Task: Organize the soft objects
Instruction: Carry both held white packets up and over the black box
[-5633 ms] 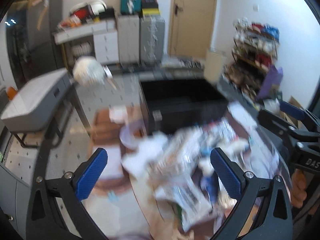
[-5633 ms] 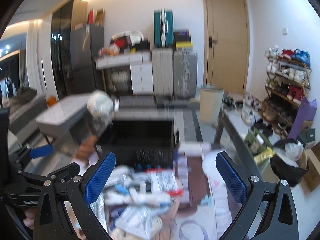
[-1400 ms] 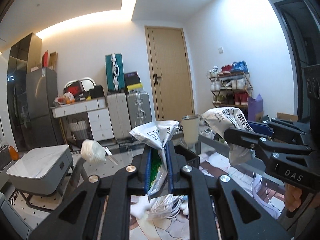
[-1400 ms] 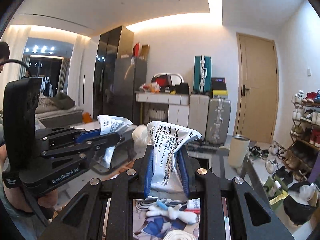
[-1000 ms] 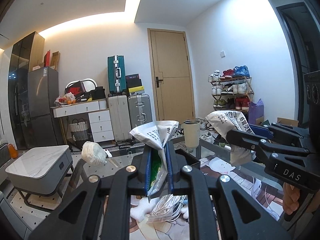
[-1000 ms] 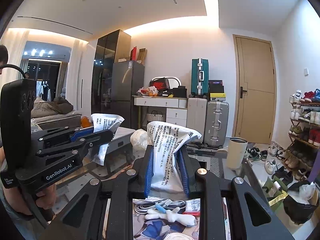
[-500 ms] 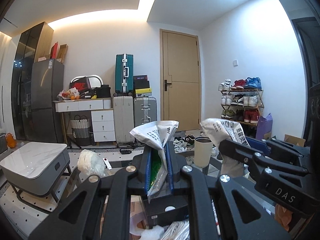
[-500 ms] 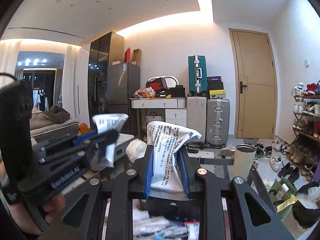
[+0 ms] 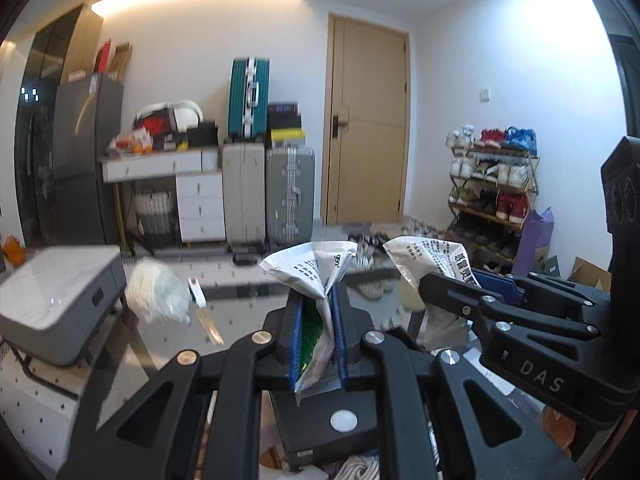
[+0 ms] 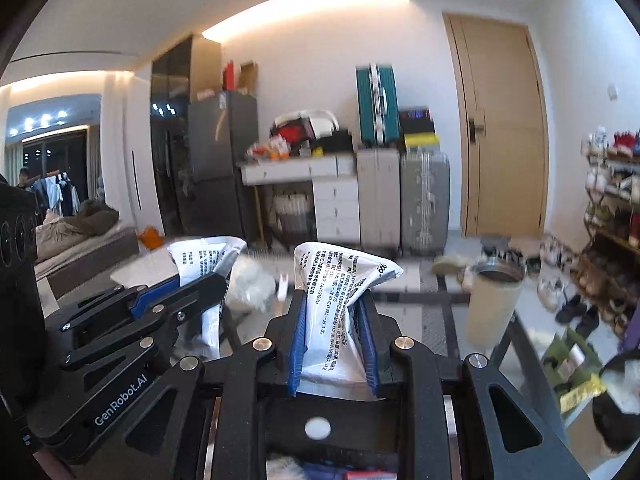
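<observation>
I hold both grippers level and raised, side by side, aimed toward the wooden door [image 9: 366, 120]. My left gripper [image 9: 316, 336] is clenched on a white printed packet [image 9: 320, 276]; its blue pads pinch the packet's lower part, and the long axis runs upright with the crumpled top flaring above the fingers, below the door. My right gripper [image 10: 333, 344] is likewise clamped on a second white packet [image 10: 336, 292], standing upright, its top bent toward the door side. Each gripper shows beside the other. A black box [image 9: 320, 424] lies under my left gripper.
</observation>
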`<state>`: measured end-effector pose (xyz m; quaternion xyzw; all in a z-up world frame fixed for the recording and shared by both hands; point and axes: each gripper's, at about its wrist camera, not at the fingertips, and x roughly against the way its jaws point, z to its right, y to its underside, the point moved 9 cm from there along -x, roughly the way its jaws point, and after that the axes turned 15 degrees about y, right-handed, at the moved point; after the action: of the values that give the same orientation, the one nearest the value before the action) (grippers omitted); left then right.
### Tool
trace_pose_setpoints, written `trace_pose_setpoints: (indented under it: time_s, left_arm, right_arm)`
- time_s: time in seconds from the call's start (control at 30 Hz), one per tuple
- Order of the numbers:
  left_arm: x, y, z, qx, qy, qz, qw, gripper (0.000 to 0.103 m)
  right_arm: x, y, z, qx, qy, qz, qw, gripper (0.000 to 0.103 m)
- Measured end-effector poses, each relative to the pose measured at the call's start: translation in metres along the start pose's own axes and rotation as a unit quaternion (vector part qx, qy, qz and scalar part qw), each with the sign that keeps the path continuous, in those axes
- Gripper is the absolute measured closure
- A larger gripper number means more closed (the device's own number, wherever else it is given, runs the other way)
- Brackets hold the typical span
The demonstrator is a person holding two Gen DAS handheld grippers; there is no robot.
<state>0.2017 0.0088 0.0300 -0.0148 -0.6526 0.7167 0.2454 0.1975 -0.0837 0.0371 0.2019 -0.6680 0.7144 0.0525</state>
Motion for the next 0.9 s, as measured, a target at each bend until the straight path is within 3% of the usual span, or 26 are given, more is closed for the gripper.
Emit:
trace_pose_setpoints:
  time_s: [0.2,0.4,0.67,0.9]
  left_arm:
    - [-0.037,0.041,-0.002,0.033,0.012,-0.092,0.9951,0.091]
    - [-0.063,0.076,0.009,0.054,0.020,-0.157,0.9859,0.092]
    - [-0.077,0.106,0.008,0.068,0.012,-0.215,0.9742,0.092]
    - [-0.072,0.109,0.014,0.064,0.020,-0.225,0.9720,0.092]
  right_arm:
    - [-0.042,0.035,0.002,0.007,0.002,-0.075,0.997,0.079]
    - [-0.078,0.073,0.004,0.006,-0.004,-0.153,0.988,0.080]
    - [-0.104,0.115,0.009,0.018,0.011,-0.220,0.975,0.080]
    - [-0.101,0.130,0.014,0.007,0.006,-0.263,0.965,0.079]
